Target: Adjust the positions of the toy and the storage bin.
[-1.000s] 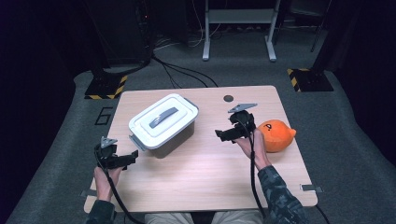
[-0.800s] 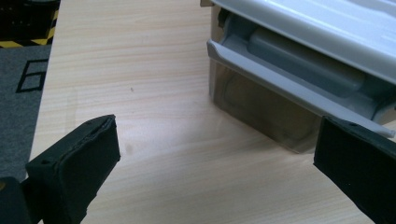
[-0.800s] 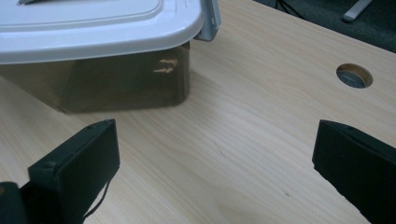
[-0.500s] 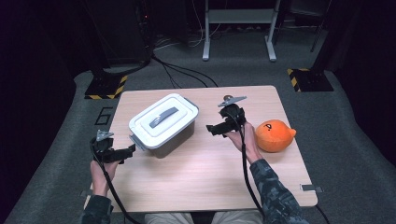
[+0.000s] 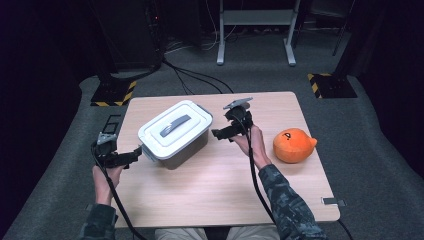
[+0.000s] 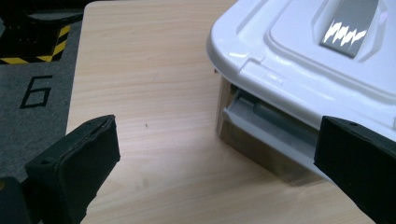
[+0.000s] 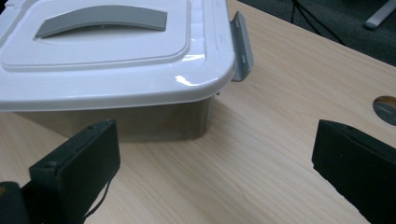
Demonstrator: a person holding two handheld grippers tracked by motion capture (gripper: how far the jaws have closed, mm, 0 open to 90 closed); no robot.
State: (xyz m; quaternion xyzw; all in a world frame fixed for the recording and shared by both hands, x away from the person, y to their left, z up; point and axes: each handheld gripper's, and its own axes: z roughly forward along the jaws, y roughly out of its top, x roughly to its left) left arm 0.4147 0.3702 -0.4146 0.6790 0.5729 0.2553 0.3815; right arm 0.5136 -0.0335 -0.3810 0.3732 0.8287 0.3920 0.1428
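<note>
storage box [image 5: 175,134] with a white lid [image 5: 172,127] and a grey handle [image 5: 174,125] stands on the tabletop [image 5: 210,185], at about 10 o'clock from its middle. left tool [image 5: 131,156] is just beside the box at its 8 o'clock corner, jaws wide apart and holding nothing, near a grey latch [image 6: 266,133] under the lid rim. right tool [image 5: 220,134] is at 3 o'clock of the box, jaws also wide apart, empty. orange plush toy [image 5: 293,145] lies well apart at 3 o'clock.
</note>
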